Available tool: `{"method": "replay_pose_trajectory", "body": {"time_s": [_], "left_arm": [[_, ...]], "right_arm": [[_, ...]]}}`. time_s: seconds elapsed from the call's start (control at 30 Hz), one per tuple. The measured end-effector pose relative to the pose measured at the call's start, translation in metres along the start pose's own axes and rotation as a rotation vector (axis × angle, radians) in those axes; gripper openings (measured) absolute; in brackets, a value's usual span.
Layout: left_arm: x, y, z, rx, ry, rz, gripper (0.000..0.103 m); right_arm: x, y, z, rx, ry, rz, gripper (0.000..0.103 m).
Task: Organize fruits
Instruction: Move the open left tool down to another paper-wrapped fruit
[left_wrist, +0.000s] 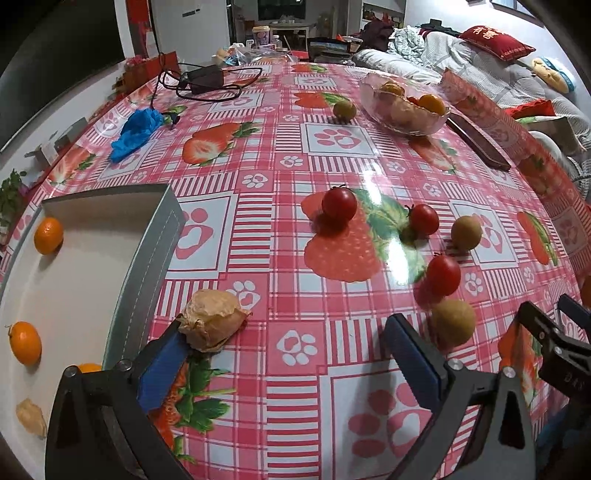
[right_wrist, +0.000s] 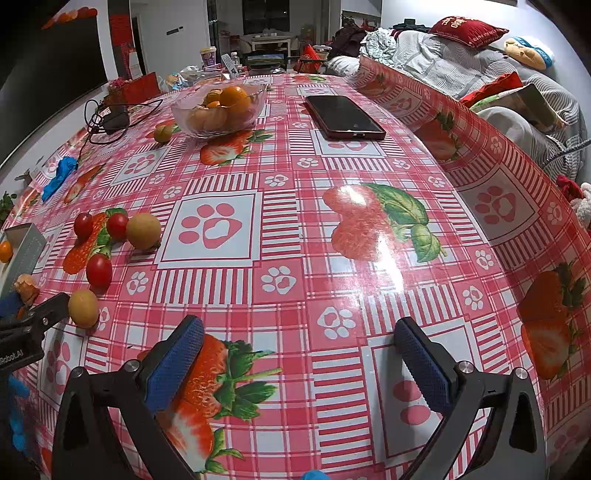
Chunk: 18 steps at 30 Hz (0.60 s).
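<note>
— What are your claws doing?

— My left claw (left_wrist: 291, 350) is spread wide over the tablecloth (left_wrist: 280, 177) with nothing gripped. A papery husk fruit (left_wrist: 214, 319) lies against the tip of its left finger (left_wrist: 162, 369), and a tan round fruit (left_wrist: 453, 322) sits just beside its right finger. My right claw (right_wrist: 299, 354) is also wide open, hanging above bare cloth with nothing between its fingers.

— Where is the fruit?

— Spread about. Three red tomatoes (left_wrist: 339, 204) and another tan fruit (left_wrist: 466, 232) lie loose just beyond my left claw. To my near left is a grey-edged tray (left_wrist: 162, 236) with small oranges (left_wrist: 48, 235) and a second husk fruit (left_wrist: 31, 415) inside. On the far side stands a glass bowl (left_wrist: 404, 107) of orange and yellow fruit, with one greenish fruit (left_wrist: 344, 109) on the cloth just left of it.

— Anything else on the table?

— A dark phone (right_wrist: 344, 117) right of the bowl, a blue crumpled glove (left_wrist: 138, 129) far left, and a black charger with its cable (left_wrist: 205, 79) beyond that.
</note>
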<state>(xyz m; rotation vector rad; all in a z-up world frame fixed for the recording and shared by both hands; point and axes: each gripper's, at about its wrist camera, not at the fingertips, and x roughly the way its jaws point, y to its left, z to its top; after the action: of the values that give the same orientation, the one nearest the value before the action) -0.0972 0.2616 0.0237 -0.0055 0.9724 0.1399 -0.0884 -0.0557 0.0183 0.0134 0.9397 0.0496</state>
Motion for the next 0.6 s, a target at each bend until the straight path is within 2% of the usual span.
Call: {"method": "replay_pose_trajectory", "body": {"time_s": [0.1, 0.13, 0.17, 0.23, 0.3, 0.4, 0.5, 0.6], "left_arm": [[-0.006, 0.004, -0.001, 0.002, -0.017, 0.012, 0.080], [-0.008, 0.006, -0.001, 0.005, -0.020, 0.010, 0.066], [-0.009, 0.008, -0.001, -0.002, -0.017, -0.015, 0.057], [-0.010, 0.013, -0.002, -0.024, -0.013, -0.040, 0.057], [-0.011, 0.013, -0.003, -0.021, -0.019, -0.024, 0.057], [-0.010, 0.008, -0.005, 0.001, -0.028, -0.017, 0.065], [-0.008, 0.001, -0.006, 0.036, -0.026, -0.016, 0.080], [-0.007, -0.001, -0.007, 0.041, -0.045, 0.000, 0.086]], "right_arm": [[0.000, 0.000, 0.000, 0.000, 0.000, 0.000, 0.103], [0.000, 0.000, 0.000, 0.000, 0.000, 0.000, 0.103], [0.000, 0.000, 0.000, 0.000, 0.000, 0.000, 0.103], [0.000, 0.000, 0.000, 0.000, 0.000, 0.000, 0.103], [0.000, 0.000, 0.000, 0.000, 0.000, 0.000, 0.103], [0.000, 0.000, 0.000, 0.000, 0.000, 0.000, 0.103], [0.000, 0.000, 0.000, 0.000, 0.000, 0.000, 0.103], [0.000, 0.000, 0.000, 0.001, 0.000, 0.000, 0.103]]}}
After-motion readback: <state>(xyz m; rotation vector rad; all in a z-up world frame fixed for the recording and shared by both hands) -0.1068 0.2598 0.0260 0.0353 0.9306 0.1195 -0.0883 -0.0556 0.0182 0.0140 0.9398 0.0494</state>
